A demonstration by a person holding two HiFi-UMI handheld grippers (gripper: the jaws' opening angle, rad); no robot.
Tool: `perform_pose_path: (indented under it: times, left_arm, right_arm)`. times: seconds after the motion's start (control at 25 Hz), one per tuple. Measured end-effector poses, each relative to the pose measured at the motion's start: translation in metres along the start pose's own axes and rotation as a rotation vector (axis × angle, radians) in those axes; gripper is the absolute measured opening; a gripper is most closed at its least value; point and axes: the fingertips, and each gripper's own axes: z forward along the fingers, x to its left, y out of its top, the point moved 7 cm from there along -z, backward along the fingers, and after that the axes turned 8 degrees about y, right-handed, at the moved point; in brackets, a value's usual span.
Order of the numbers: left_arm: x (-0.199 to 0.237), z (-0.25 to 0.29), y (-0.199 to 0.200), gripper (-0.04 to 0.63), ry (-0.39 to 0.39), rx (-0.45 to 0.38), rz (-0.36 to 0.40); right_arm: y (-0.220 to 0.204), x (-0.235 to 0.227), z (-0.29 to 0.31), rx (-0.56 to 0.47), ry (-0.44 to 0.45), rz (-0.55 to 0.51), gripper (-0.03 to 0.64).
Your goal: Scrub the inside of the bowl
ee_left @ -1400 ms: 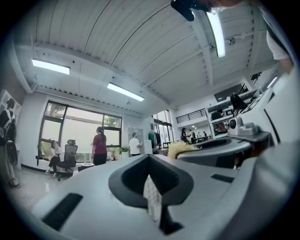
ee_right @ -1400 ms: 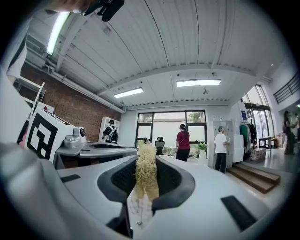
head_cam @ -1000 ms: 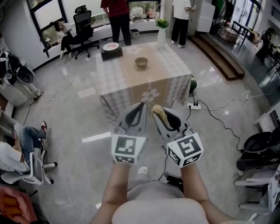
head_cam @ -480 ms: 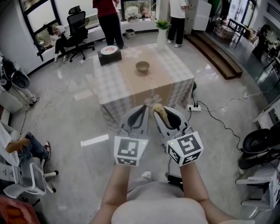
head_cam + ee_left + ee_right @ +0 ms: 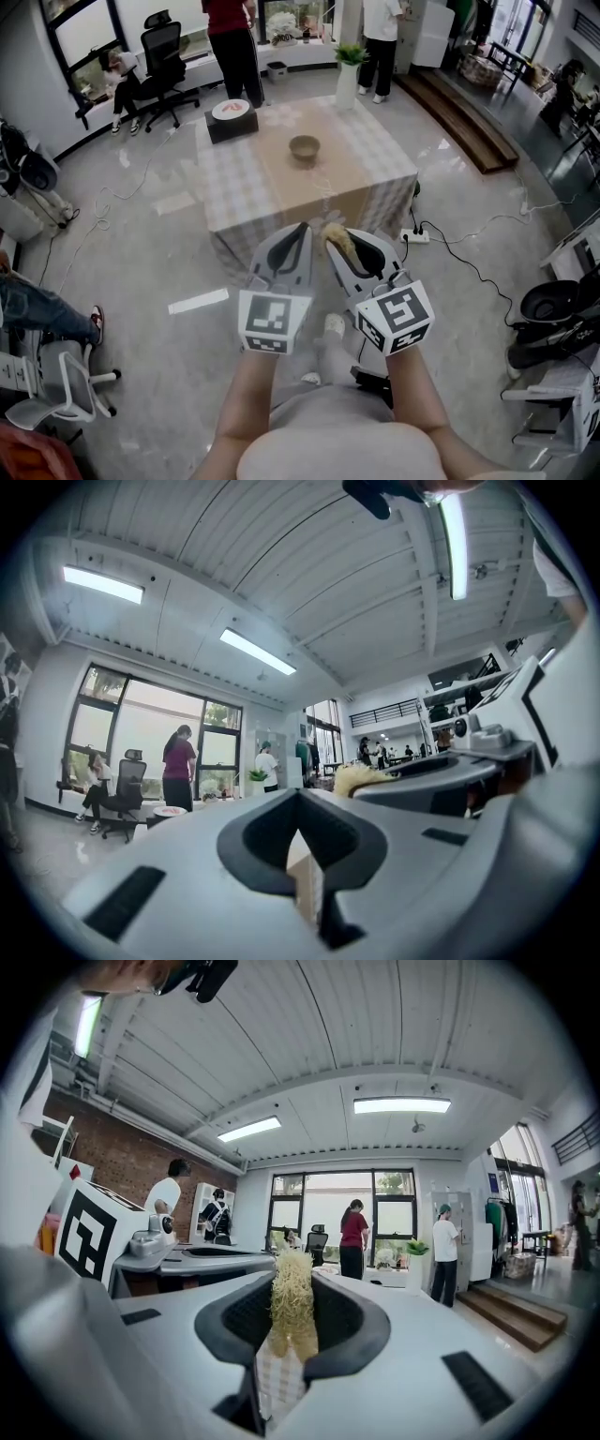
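Observation:
A small brown bowl [image 5: 303, 147] stands on a table with a checked cloth [image 5: 375, 155], well ahead of both grippers. My left gripper [image 5: 301, 228] is held over the floor short of the table, jaws shut with nothing between them [image 5: 301, 797]. Beside it, my right gripper [image 5: 331, 232] is shut on a straw-coloured fibre scrubber [image 5: 340, 243]. The scrubber's tuft [image 5: 292, 1305] sticks up between the right gripper's pads [image 5: 292, 1335]. It also shows in the left gripper view, scrubber [image 5: 362, 778]. Neither gripper is near the bowl.
A black box with a white plate [image 5: 232, 118] sits at the table's far left corner. Two people [image 5: 233, 42] stand beyond the table, by an office chair [image 5: 167, 56] and a potted plant [image 5: 348, 58]. A power strip and cables [image 5: 416, 234] lie on the floor right of the table.
The table has come a little nearer and shifted in the head view as the person walks; a foot now shows below the grippers. Both grippers keep their pose and grip.

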Motion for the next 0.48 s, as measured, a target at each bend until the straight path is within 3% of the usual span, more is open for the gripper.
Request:
perform_pose_path:
  times: [0.48]
  left_arm:
    - [0.011, 0.061, -0.013, 0.009, 0.009, 0.021, 0.016]
  right_arm:
    - [-0.013, -0.056, 0.032, -0.014, 0.008, 0.038, 0.097]
